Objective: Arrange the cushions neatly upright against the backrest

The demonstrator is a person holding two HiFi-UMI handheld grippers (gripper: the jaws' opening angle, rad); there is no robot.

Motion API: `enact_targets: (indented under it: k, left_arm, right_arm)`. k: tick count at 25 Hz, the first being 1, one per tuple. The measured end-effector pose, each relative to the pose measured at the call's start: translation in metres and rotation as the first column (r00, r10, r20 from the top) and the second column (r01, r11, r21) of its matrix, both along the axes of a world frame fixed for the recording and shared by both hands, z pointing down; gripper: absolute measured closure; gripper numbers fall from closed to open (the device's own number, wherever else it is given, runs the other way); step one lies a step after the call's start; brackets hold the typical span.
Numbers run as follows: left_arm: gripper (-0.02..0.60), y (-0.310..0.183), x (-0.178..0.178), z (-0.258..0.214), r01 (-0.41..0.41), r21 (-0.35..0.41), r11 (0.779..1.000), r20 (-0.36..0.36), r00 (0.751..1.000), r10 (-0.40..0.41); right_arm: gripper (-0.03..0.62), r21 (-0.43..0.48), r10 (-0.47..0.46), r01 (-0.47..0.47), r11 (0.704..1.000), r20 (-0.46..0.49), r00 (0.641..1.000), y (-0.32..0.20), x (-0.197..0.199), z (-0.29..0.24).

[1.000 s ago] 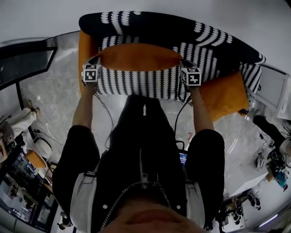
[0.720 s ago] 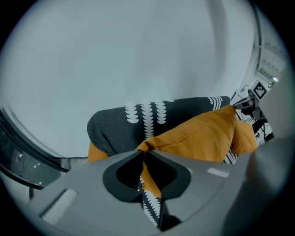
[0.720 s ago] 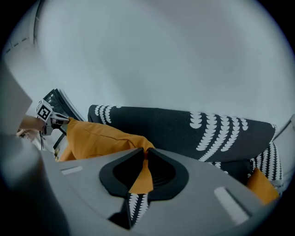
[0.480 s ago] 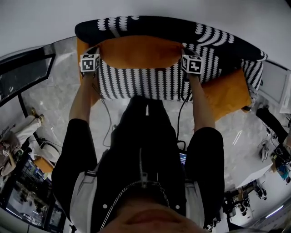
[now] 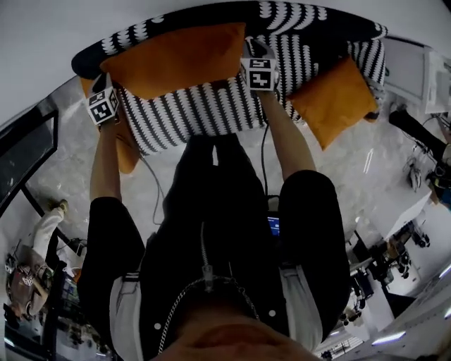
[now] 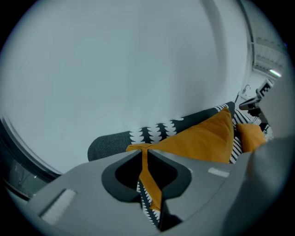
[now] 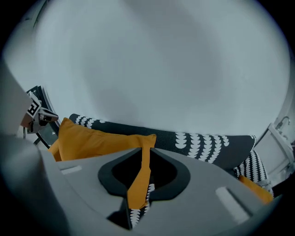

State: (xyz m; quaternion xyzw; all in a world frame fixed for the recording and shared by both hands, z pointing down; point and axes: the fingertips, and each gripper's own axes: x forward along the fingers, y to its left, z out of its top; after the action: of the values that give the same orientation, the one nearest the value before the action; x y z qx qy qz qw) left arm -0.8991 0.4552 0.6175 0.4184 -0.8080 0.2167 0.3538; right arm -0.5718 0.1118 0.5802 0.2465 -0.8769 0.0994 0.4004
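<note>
**Orange cushion gripped by two corners: seat it square before letting go**

Black-and-white fabric covers the sofa point(image 5: 204, 116), which fills the head view from 10 to 2 o'clock. Its backrest point(image 5: 310, 17) curves along the far edge. The held cushion point(image 5: 176, 56) lies across that backrest at about 11 o'clock, its long side running with the sofa and its left end lower than its right. Whether its bottom edge has reached the seat cannot be told.

A second cushion point(image 5: 335, 99) sits tilted at 1 o'clock, near the sofa's right end. A third cushion point(image 5: 127, 151) hangs by the left end at 9 o'clock. Neither stands upright yet.

The left gripper point(image 6: 144, 159) is clamped on the cushion's left corner, with a thin fold of orange cloth pinched between its jaws. The right gripper point(image 7: 140, 161) pinches the right corner in the same way. Its jaws have just been opening a little, with the cloth between them.

To do this step well, I would:
- Level the two corners first, so the top edge runs parallel to the backrest.
- Lower both hands together until the bottom edge settles into the crease of the seat.
- Press the cushion back lightly, then let go with both hands at once.

Releasing one corner early would likely let that side slump. The spot should also leave room beside it for the other two cushions.
</note>
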Motion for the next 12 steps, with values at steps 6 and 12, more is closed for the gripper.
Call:
enact_targets:
  k: [6, 12]
  left_arm:
    - [0.555, -0.039, 0.058, -0.027, -0.169, 0.053, 0.984, 0.03, 0.985, 0.168]
    - [0.572, -0.09, 0.151, -0.04, -0.362, 0.083, 0.929, 0.027, 0.932, 0.361]
  right_arm:
    - [0.591, -0.002, -0.018, 0.018, 1.0, -0.002, 1.0, 0.024, 0.045, -0.019]
    - [0.591, -0.001, 0.045, -0.045, 0.999, -0.003, 0.999, 0.03, 0.117, -0.048]
